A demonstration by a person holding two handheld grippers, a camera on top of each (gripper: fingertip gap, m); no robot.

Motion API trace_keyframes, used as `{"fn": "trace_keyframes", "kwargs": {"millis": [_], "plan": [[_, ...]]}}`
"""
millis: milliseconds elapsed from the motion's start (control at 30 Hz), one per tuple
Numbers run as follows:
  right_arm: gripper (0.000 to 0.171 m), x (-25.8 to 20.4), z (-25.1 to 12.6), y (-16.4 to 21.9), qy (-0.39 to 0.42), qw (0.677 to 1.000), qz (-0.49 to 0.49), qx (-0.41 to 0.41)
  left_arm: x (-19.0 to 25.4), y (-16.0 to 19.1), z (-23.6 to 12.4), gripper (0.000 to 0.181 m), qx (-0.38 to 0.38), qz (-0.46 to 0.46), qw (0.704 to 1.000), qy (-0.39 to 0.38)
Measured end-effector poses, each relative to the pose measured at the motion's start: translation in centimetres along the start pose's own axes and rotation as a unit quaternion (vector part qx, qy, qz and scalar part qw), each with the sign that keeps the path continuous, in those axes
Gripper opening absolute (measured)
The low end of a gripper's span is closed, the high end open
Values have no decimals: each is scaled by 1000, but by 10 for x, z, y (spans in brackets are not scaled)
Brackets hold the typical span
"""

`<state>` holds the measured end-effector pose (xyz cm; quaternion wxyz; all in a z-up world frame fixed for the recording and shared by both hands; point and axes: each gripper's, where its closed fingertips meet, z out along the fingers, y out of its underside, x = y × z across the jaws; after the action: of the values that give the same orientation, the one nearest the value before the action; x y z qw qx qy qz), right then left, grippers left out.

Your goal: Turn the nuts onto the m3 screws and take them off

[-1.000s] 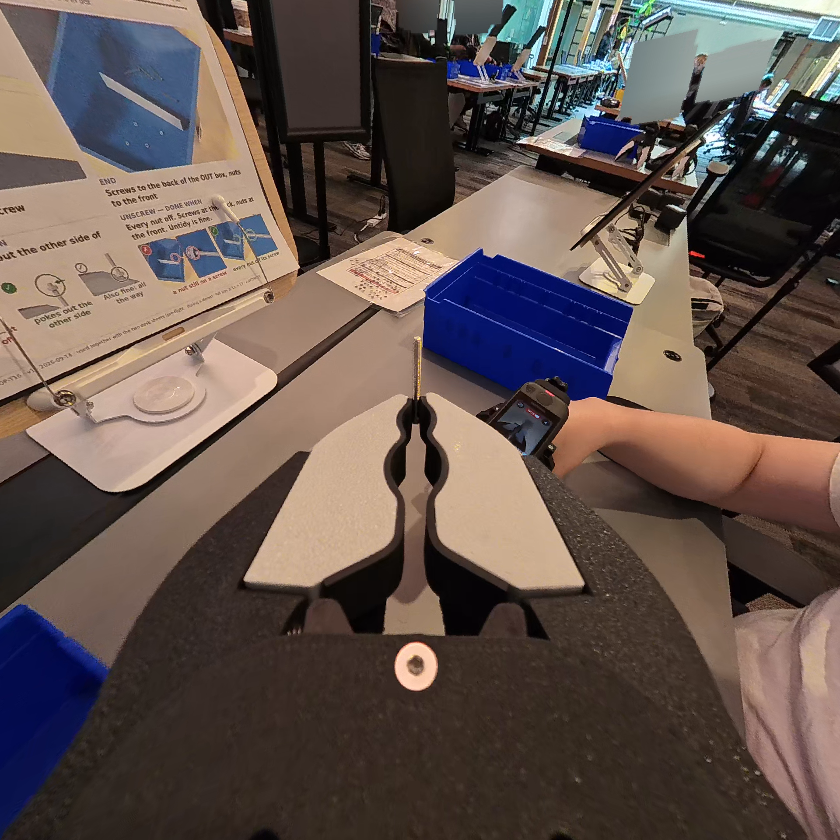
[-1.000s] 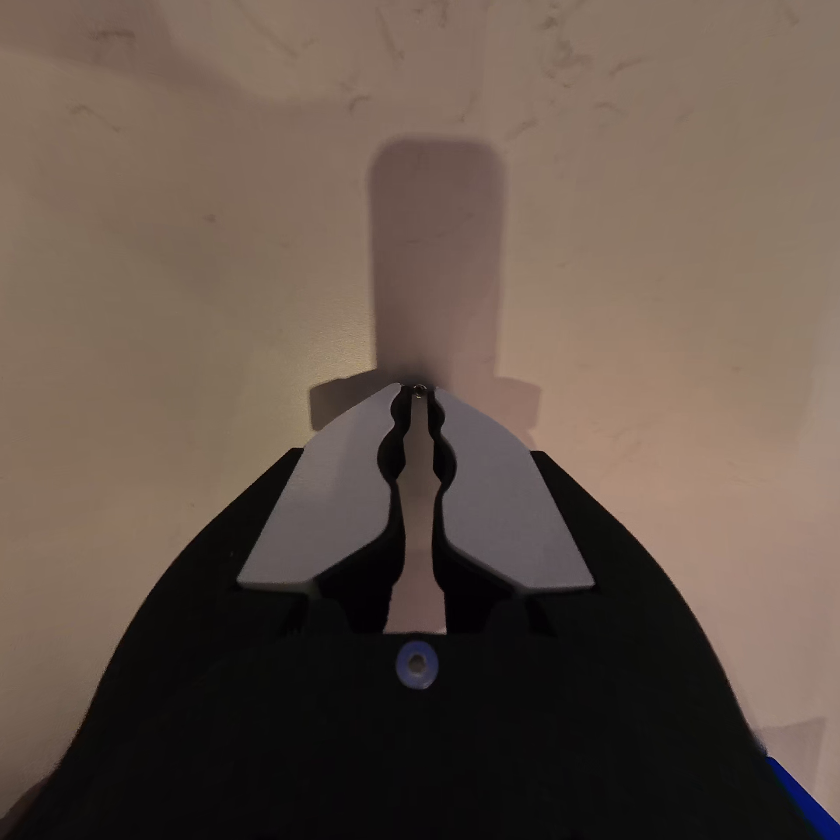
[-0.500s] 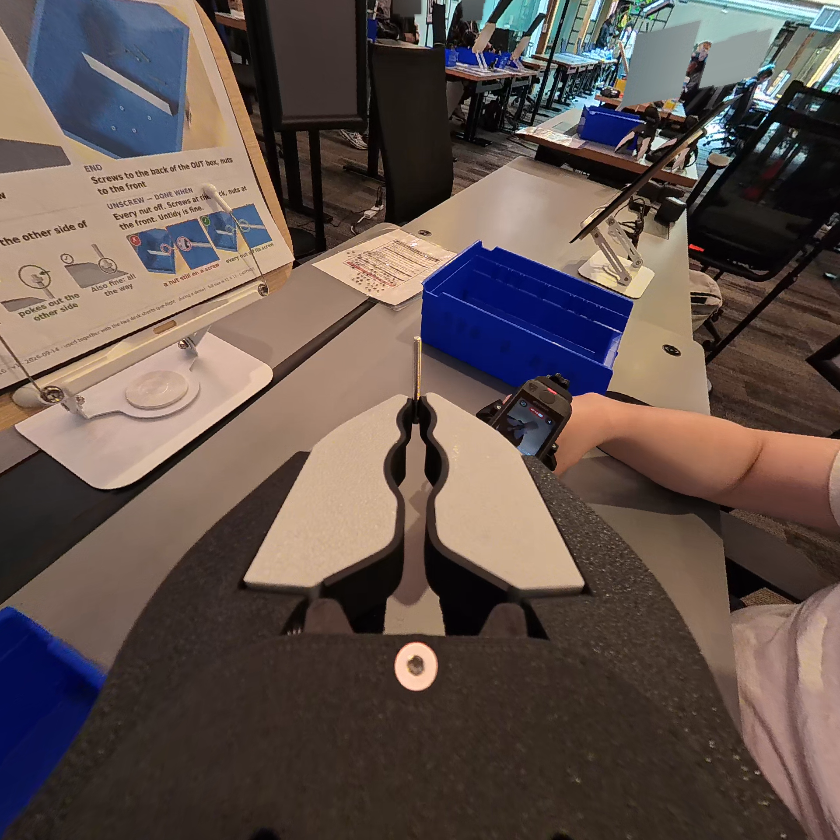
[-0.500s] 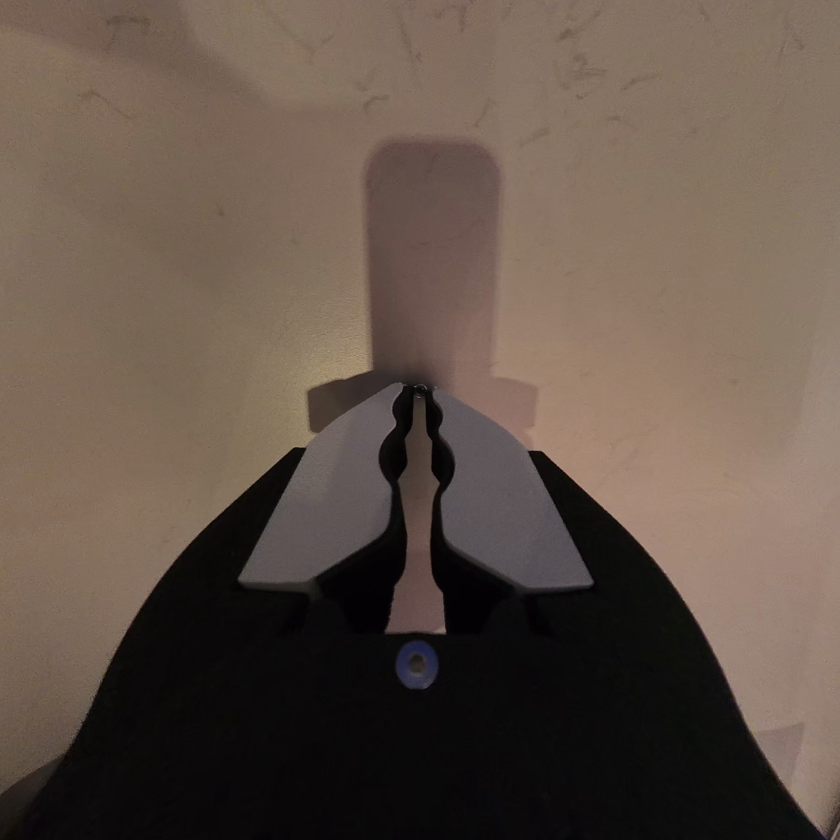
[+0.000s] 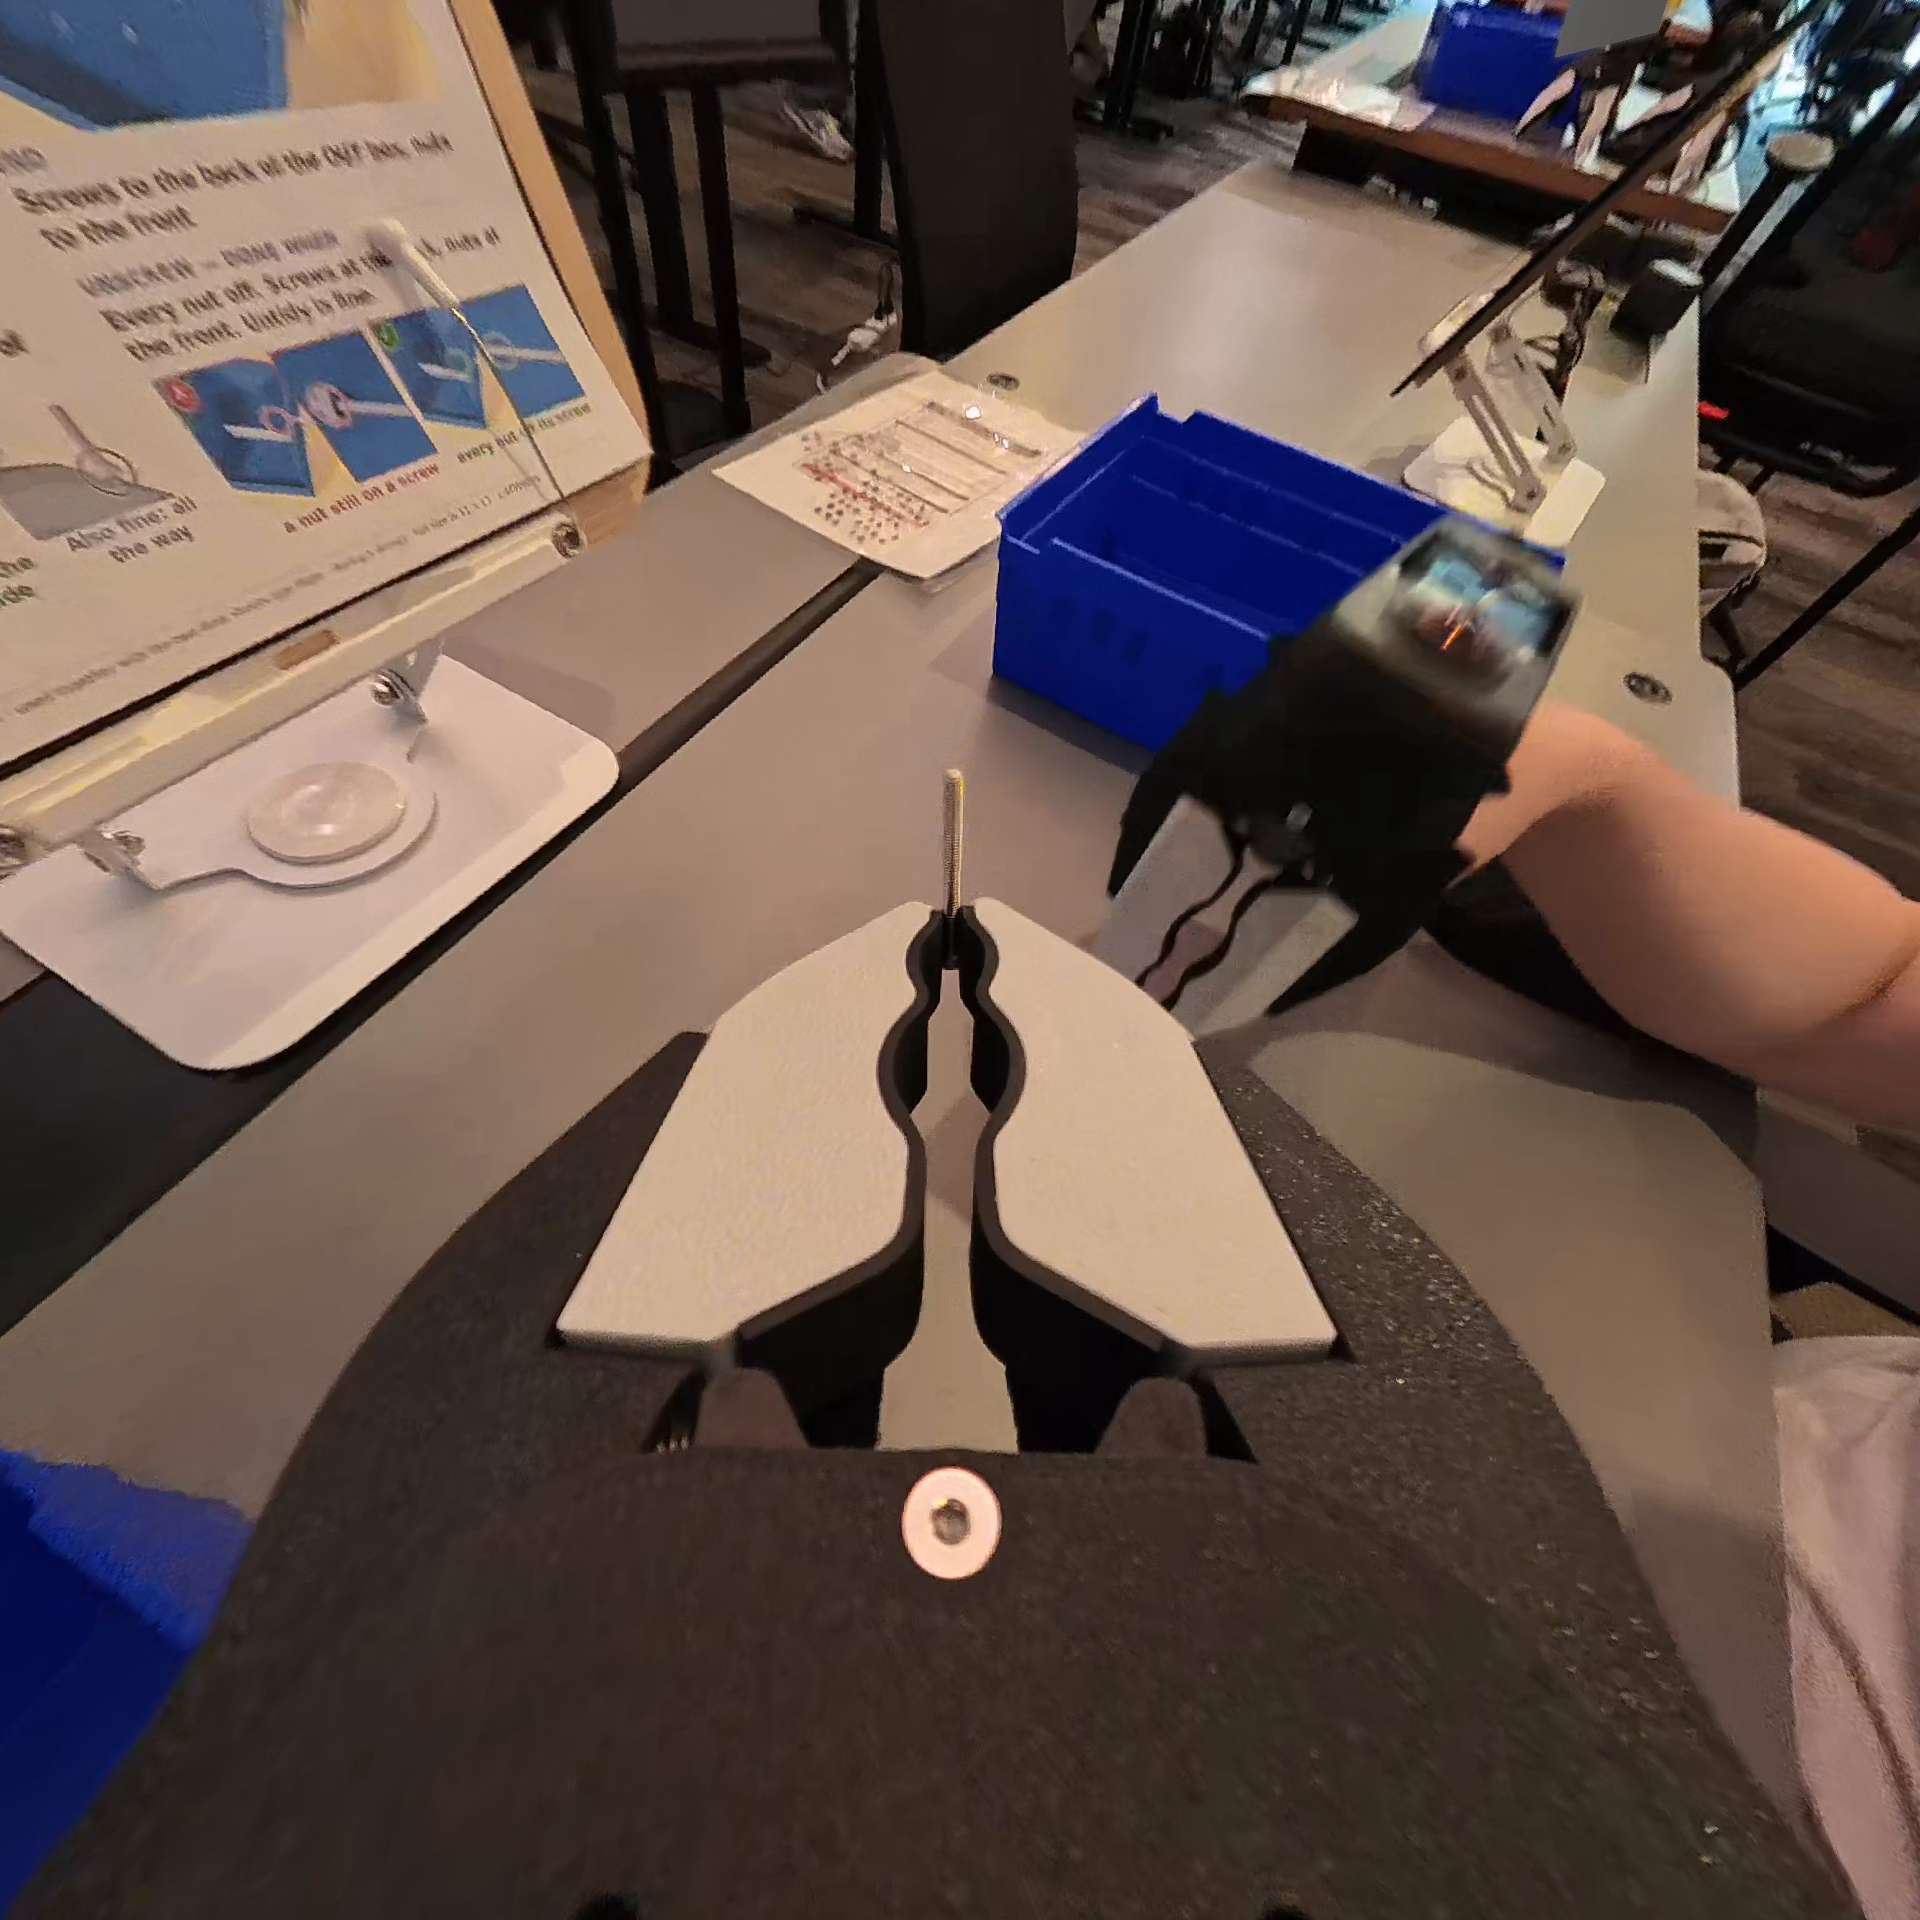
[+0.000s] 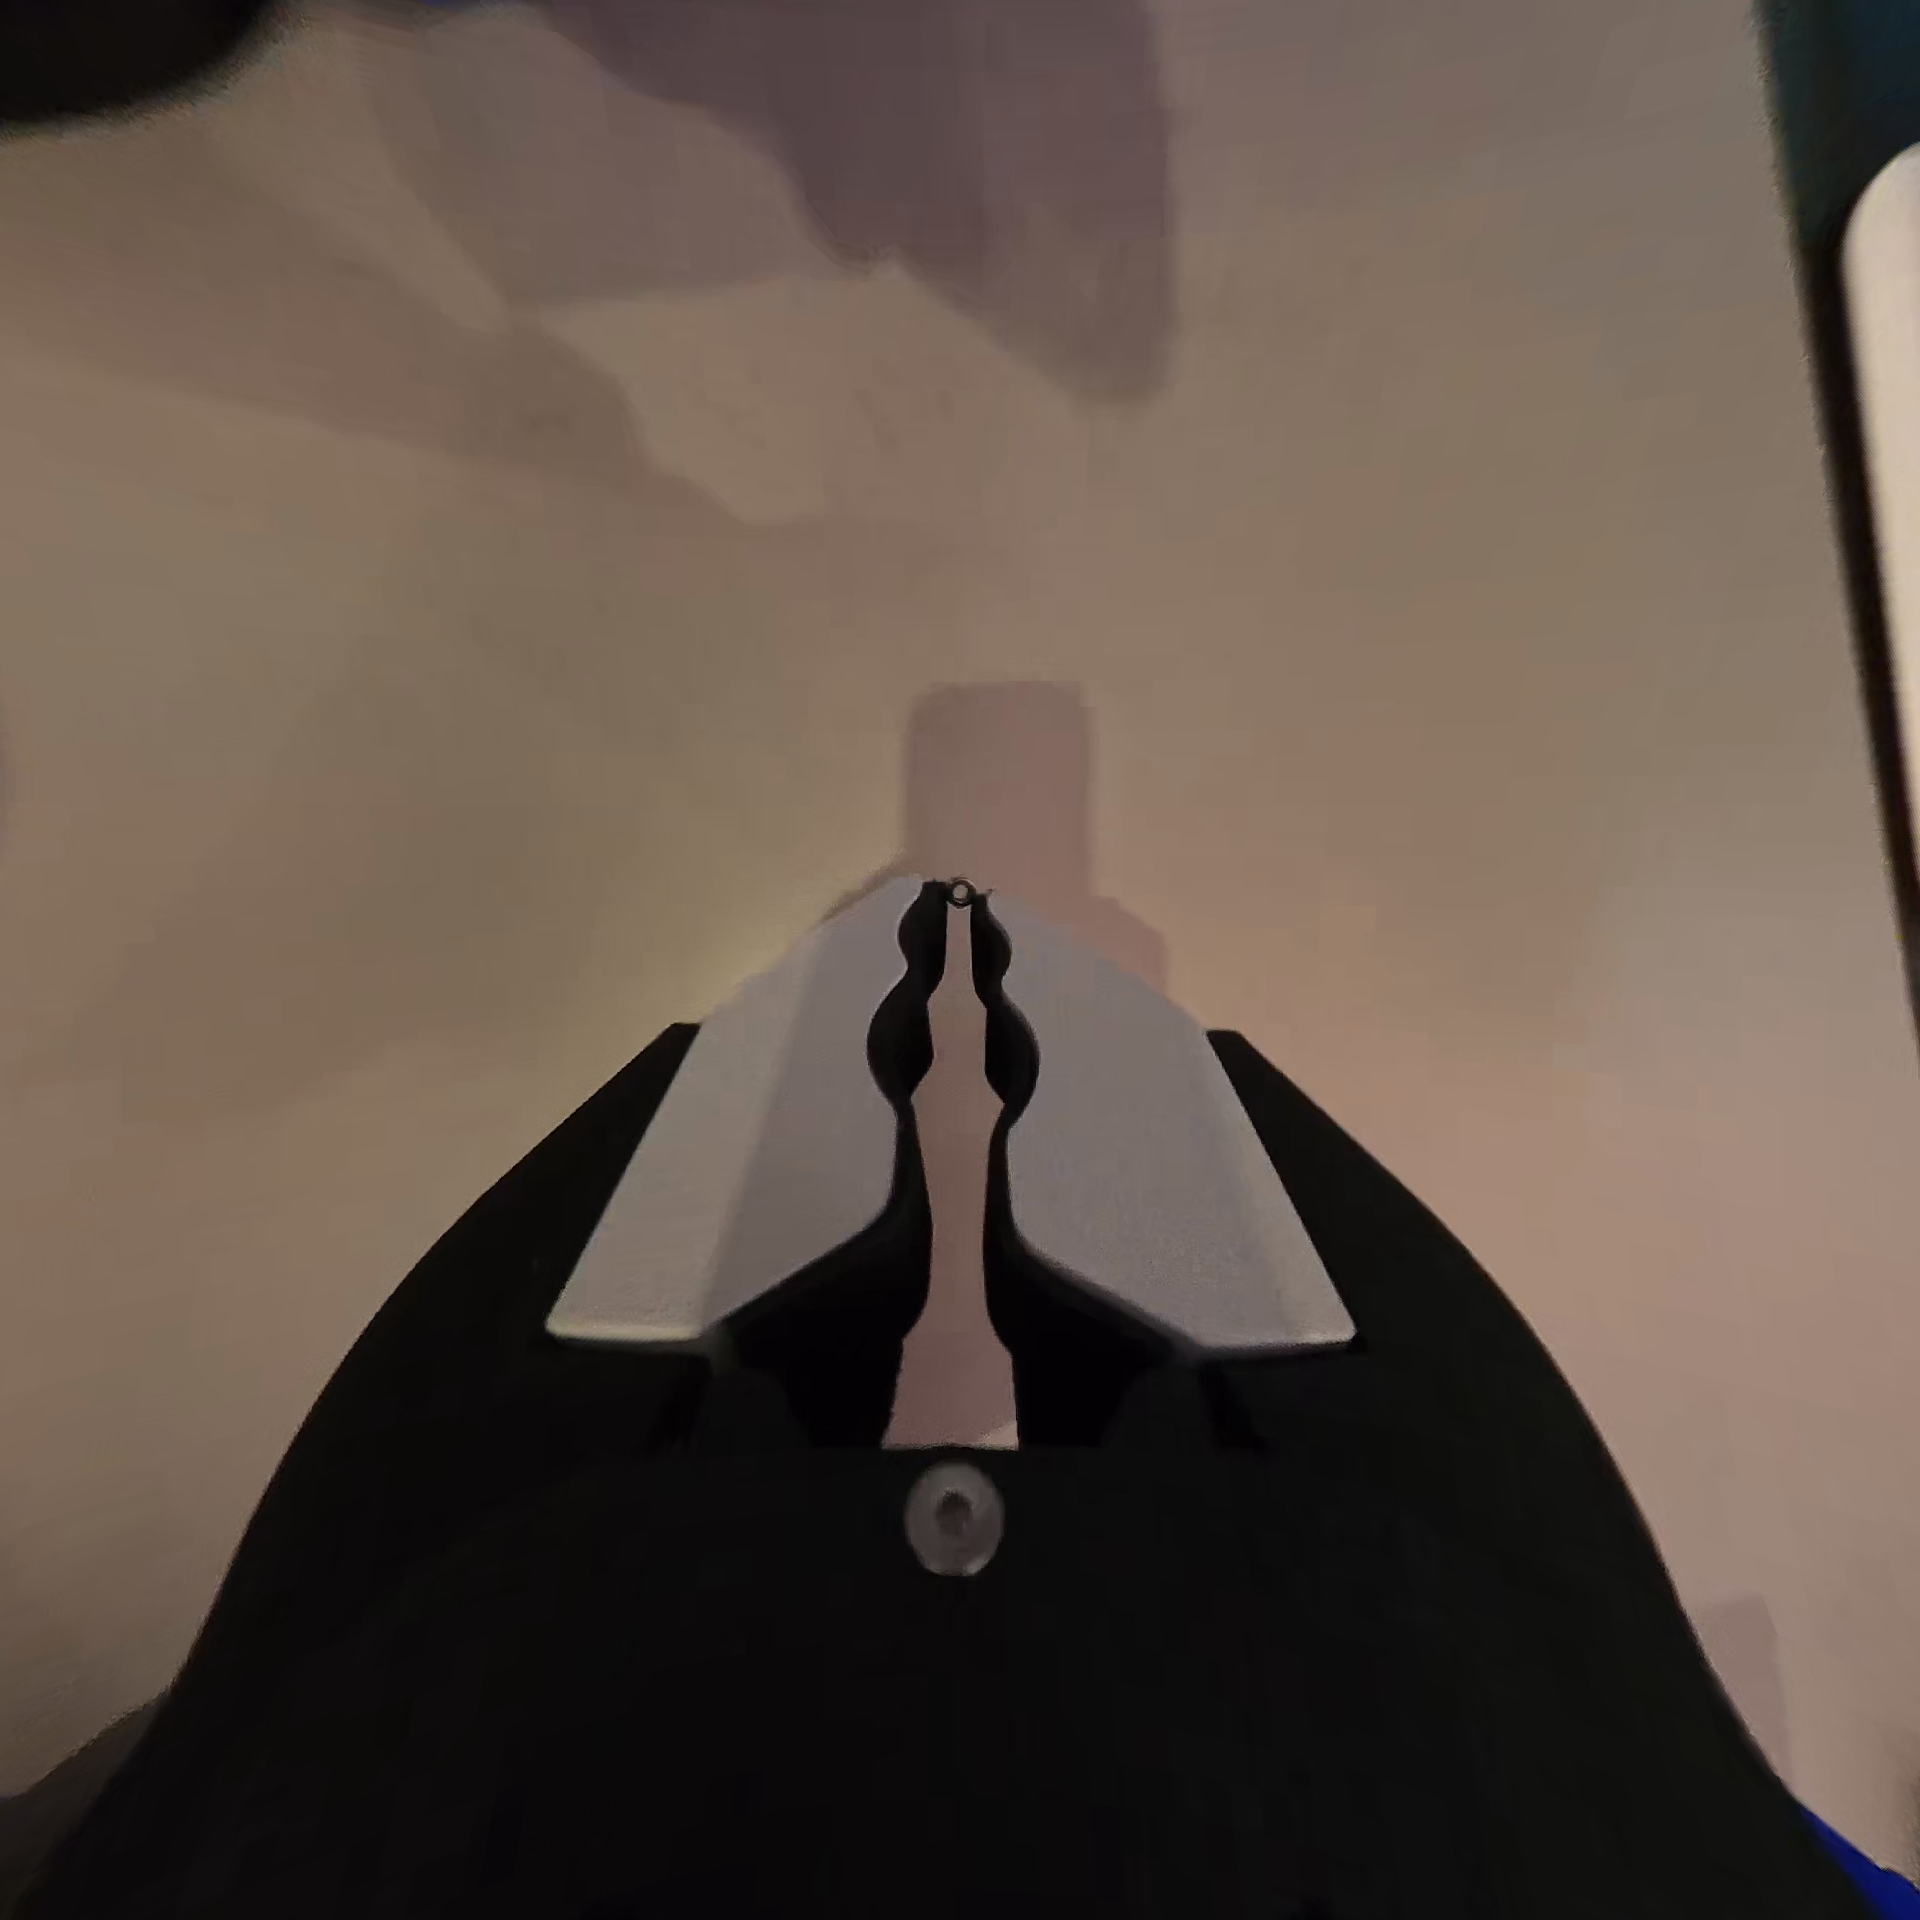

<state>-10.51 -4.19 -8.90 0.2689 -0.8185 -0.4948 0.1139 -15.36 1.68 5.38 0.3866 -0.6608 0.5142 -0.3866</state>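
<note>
My left gripper point(image 5: 951, 914) is shut on a thin silver M3 screw point(image 5: 952, 842), which sticks up straight from the fingertips above the grey table point(image 5: 727, 831). My right gripper point(image 6: 961, 891) is shut on a tiny dark nut point(image 6: 962, 891) at its fingertips, above the table surface. In the left wrist view the right gripper point(image 5: 1195, 997) hangs in the air just right of the screw, pointing down and toward me, blurred by motion, held by a person's bare forearm point(image 5: 1683, 935).
A blue bin point(image 5: 1174, 582) stands beyond the screw at right. A printed sheet point(image 5: 904, 478) lies left of it. An instruction board on a white stand point(image 5: 270, 831) is at left. Another blue bin corner point(image 5: 94, 1558) is near left. A tablet stand point(image 5: 1507, 436) is farther back. My right fingertips sit around 15 cm from my left ones.
The right gripper has lifted off the table and come up close beside the screw, still holding the nut. The left gripper has tilted slightly, with the screw still in it.
</note>
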Motion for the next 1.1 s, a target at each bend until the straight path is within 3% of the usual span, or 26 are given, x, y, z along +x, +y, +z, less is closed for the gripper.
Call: {"fn": "trace_keyframes", "kwargs": {"millis": [267, 500, 600, 800, 933, 1100], "plan": [[5, -12, -84, -18, -50, 980, -67, 183, 38, 39, 55, 2, -95, 90, 990, 60], [0, -12, -116, -17, -27, 966, -102, 234, 73, 63, 81, 2, -139, 198, 966, 93], [0, -9, -104, -7, -26, 977, -91, 193, 68, 72, 84, 2, -167, 180, 966, 84], [0, -9, -73, 4, -35, 987, -90, 126, 47, 64, 77, 2, -144, 117, 980, 71], [0, -62, -59, -7, -150, 974, -131, 108, 31, 57, 65, 2, -134, 123, 983, 41], [0, -105, -40, -19, -158, 960, -221, 62, 13, 43, 41, 2, -98, 92, 991, 18]]}}
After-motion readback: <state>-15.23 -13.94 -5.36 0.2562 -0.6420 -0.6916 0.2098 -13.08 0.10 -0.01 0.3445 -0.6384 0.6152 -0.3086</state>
